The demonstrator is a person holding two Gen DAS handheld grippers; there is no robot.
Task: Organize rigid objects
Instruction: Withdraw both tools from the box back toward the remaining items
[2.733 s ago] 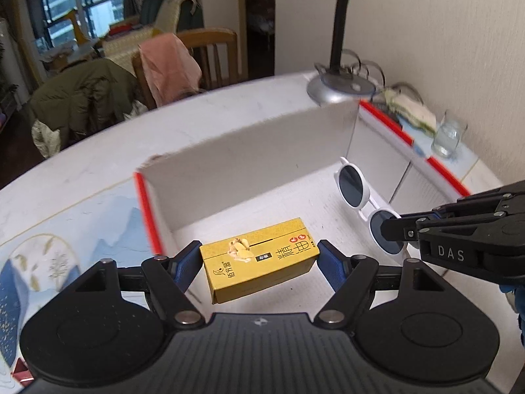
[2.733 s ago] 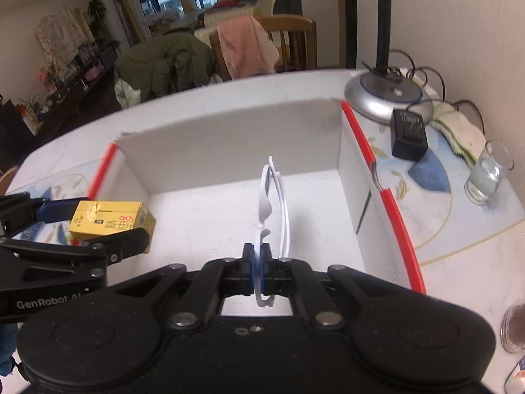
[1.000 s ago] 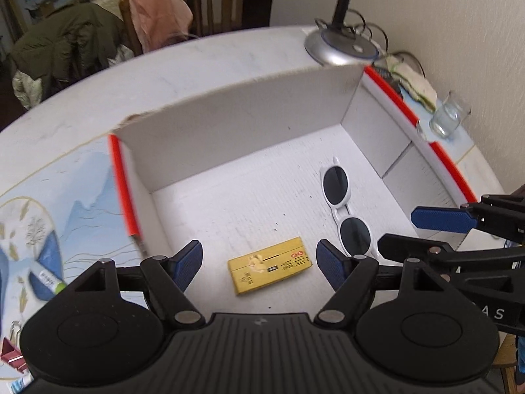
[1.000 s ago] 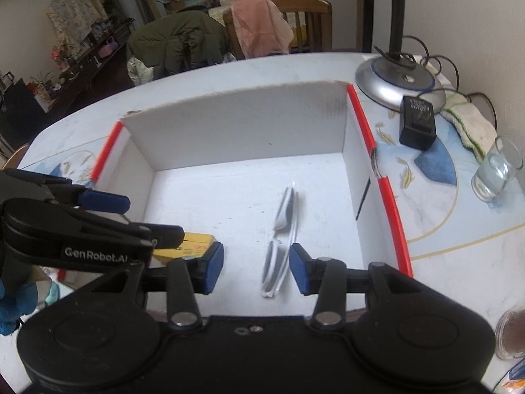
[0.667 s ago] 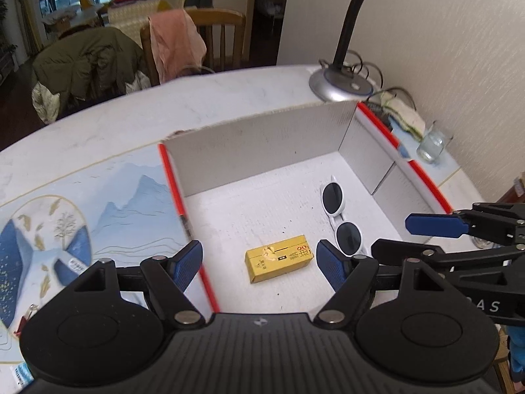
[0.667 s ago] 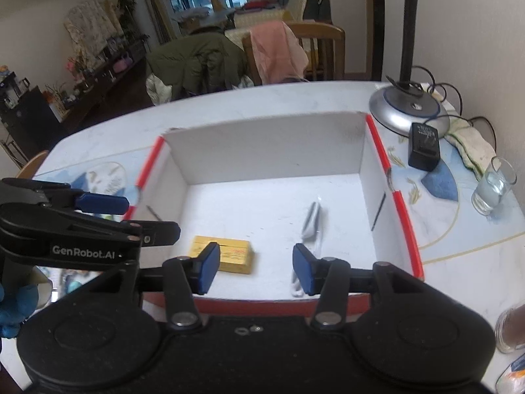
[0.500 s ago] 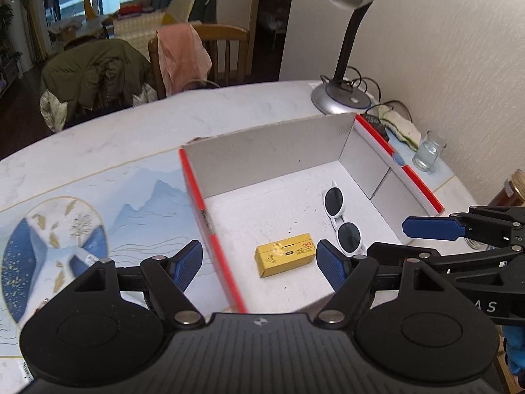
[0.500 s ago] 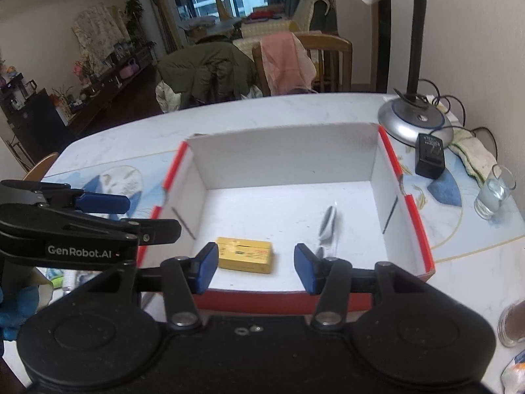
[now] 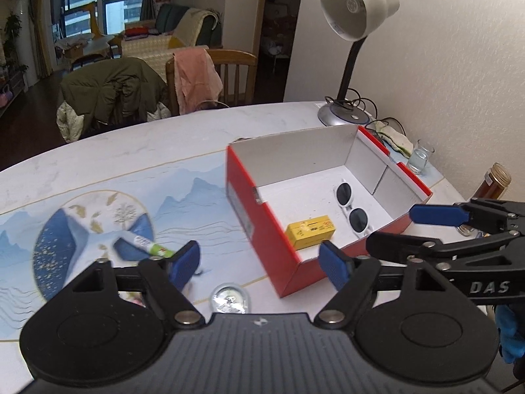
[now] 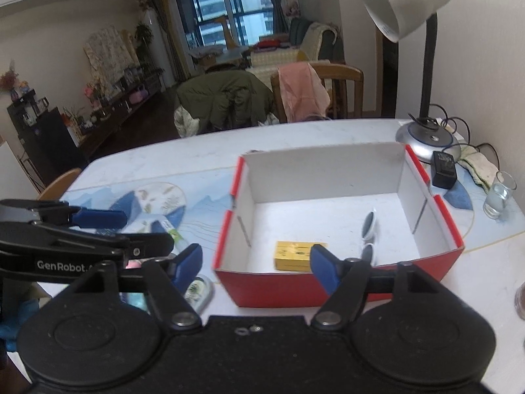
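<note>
With the yellow box (image 9: 310, 231) and sunglasses (image 9: 352, 208) lying in the red box (image 9: 262, 229), both the left gripper (image 9: 259, 262) and right gripper (image 10: 256, 261), jaws just opened wide and empty, should next descend squarely over the tube (image 9: 144, 244) or round tin (image 9: 230, 300).

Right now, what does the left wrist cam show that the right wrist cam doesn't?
Left wrist only: the brown jar past the box's right side, a round shiny item on the table, and both dark lenses of the white sunglasses.
Right wrist only: the black power adapter by the lamp base, and an oval tin left of the box.
Both: the red box, the yellow carton inside it, the desk lamp, the drinking glass, and both grippers open and empty.
</note>
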